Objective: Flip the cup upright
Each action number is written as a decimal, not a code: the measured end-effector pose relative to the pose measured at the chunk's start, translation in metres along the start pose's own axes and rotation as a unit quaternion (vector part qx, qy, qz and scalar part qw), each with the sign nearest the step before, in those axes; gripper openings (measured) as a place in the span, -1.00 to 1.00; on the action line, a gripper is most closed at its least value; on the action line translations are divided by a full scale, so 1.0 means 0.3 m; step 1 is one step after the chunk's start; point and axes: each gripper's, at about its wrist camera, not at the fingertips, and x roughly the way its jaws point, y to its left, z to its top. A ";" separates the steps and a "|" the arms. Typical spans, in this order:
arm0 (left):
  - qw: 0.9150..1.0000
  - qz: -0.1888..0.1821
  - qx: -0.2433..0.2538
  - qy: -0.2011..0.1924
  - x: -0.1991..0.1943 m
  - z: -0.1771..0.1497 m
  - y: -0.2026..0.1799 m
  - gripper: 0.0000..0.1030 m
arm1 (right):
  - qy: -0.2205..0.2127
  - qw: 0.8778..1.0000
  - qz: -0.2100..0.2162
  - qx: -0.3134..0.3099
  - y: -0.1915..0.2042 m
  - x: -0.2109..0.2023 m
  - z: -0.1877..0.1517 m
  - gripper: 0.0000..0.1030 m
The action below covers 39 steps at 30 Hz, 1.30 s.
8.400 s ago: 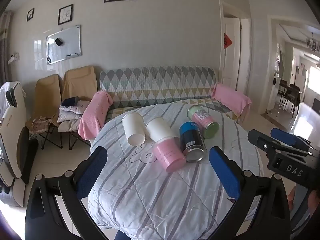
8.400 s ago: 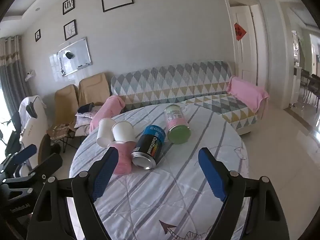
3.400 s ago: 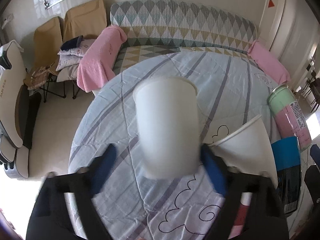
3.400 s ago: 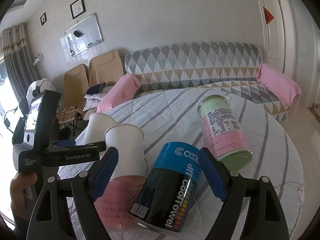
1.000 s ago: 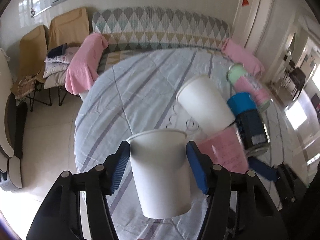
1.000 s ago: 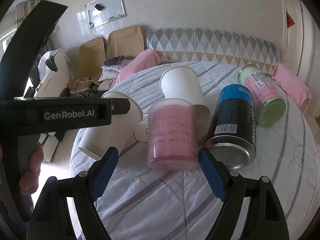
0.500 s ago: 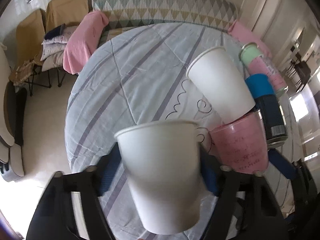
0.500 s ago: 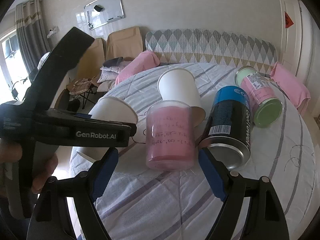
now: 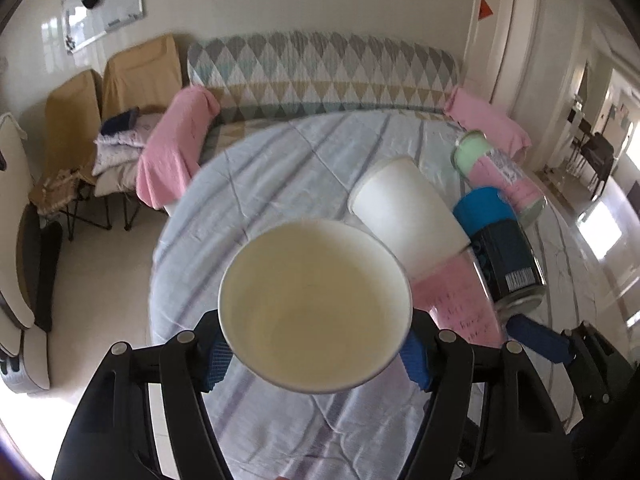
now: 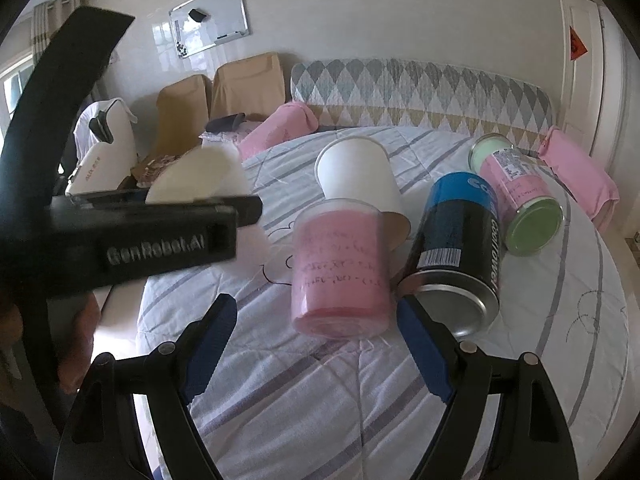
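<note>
Since half a second ago the left tongs [image 9: 316,350], clamped on the white paper cup [image 9: 315,312], have rolled its mouth toward the camera, so uprighting appears underway; right tongs [image 10: 316,344] gape empty at 4 o'clock.

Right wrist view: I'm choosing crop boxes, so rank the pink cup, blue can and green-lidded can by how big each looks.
1. blue can: largest in frame.
2. pink cup: close behind; both lie near the camera, so this order is unsure.
3. green-lidded can: smallest, though it lies farther back.
</note>
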 end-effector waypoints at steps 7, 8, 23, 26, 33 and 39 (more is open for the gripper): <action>1.000 0.004 -0.007 0.009 0.015 0.000 -0.010 0.43 | 0.000 1.000 -0.007 0.002 0.001 -0.006 -0.004 0.62; 1.000 0.005 -0.007 0.011 0.015 0.001 -0.010 0.51 | 0.000 1.000 -0.007 0.003 -0.001 -0.007 -0.005 0.62; 0.999 0.028 0.000 -0.023 -0.135 -0.058 -0.036 0.75 | -0.020 1.000 -0.019 0.003 0.002 -0.097 -0.009 0.62; 0.998 0.039 0.007 -0.049 -0.202 -0.082 -0.050 0.82 | -0.028 0.999 -0.029 0.005 -0.008 -0.131 -0.011 0.62; 0.994 0.046 0.014 -0.096 -0.339 -0.144 -0.079 0.95 | -0.050 0.997 -0.051 0.025 -0.041 -0.219 -0.027 0.62; 0.990 0.033 0.005 -0.134 -0.444 -0.192 -0.111 1.00 | -0.069 0.995 -0.070 0.038 -0.063 -0.288 -0.033 0.62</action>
